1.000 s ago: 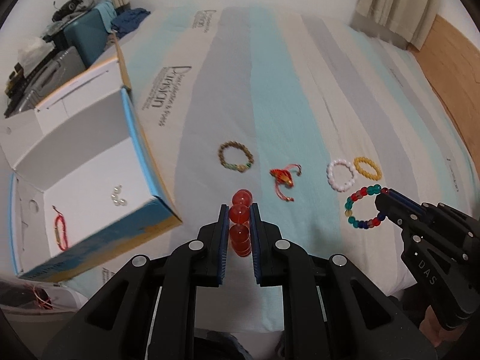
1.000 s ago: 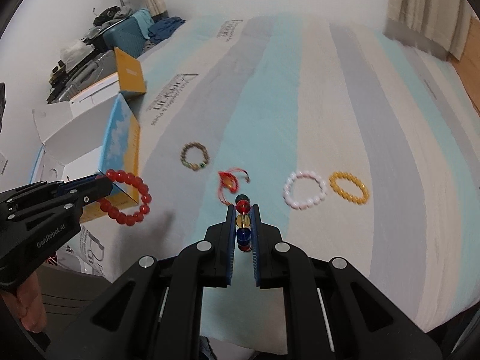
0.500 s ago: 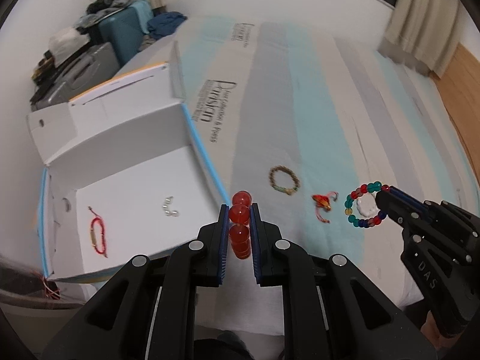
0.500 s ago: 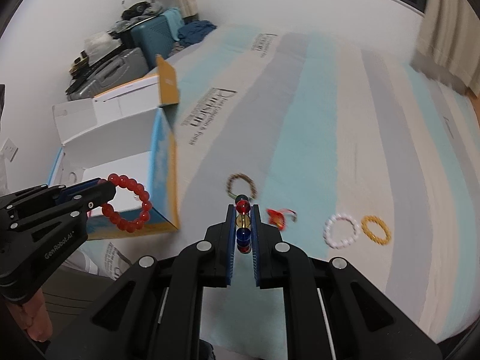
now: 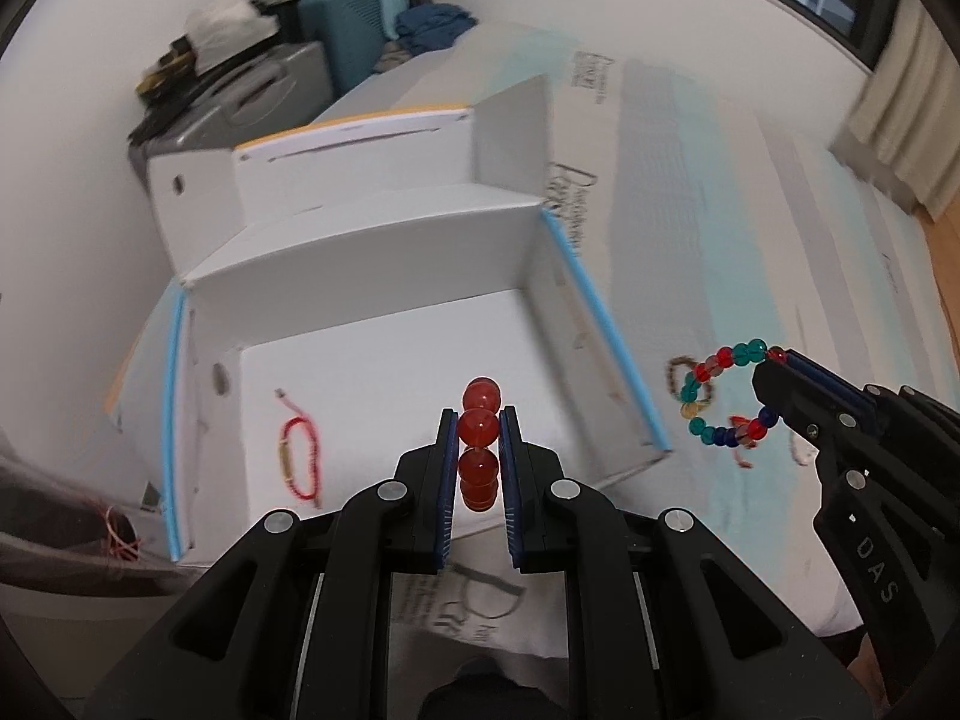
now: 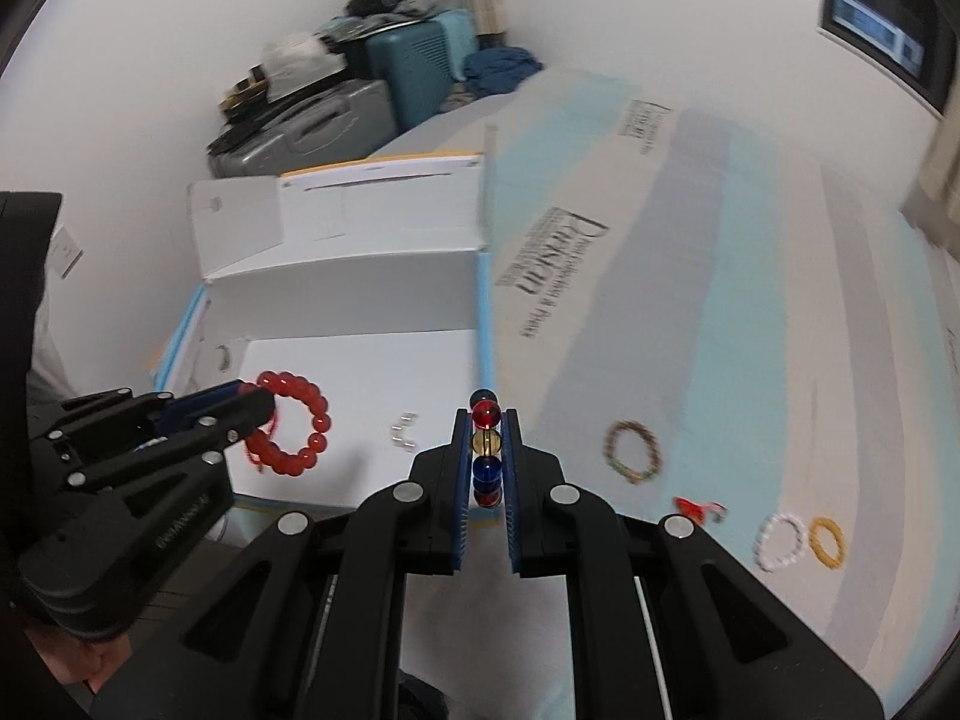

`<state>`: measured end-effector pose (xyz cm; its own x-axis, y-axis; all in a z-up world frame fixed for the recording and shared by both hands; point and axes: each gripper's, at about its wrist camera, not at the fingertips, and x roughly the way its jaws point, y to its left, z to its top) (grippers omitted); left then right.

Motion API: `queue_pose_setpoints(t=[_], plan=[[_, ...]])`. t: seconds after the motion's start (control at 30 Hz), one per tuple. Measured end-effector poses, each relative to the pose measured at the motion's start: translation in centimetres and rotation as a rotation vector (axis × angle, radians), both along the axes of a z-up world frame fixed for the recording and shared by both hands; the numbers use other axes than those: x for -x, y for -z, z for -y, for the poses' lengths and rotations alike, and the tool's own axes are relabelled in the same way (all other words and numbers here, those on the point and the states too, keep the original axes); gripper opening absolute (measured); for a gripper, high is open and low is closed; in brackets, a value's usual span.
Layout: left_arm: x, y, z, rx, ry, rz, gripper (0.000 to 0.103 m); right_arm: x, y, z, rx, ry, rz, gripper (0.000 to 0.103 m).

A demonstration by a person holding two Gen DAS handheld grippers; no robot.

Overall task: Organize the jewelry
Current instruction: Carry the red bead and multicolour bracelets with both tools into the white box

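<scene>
my left gripper (image 5: 479, 429) is clamped on the red bead bracelet (image 5: 479, 427) above the white box (image 5: 384, 276); my right gripper (image 6: 486, 427) pinches the multicolour bracelet (image 6: 485, 450) near the box's blue edge, so letting go now could drop it outside.

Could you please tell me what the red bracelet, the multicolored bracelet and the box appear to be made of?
Red bracelet: glossy translucent beads, probably glass or resin. Multicolored bracelet: similar see-through beads. Box: matte white cardboard with folded flaps.
</scene>
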<state>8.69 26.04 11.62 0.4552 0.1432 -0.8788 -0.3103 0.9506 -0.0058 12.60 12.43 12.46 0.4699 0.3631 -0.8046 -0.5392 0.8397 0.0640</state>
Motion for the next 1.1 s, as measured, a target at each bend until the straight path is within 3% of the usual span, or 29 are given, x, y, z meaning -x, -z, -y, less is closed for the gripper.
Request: queue_pose_setpoints(t=[0.5,1.1], plan=[[1.9,4.5,-9.8,0.045,-0.139,-0.102,0.013,0.0,5.2,-10.6,0.071,-0.127,-0.114,0.009],[0.7,11.2,-13.0,0.101,-0.155,-0.249,0.013,-2.9,13.1,-14.4,0.206,-0.127,-0.273,0.009]])
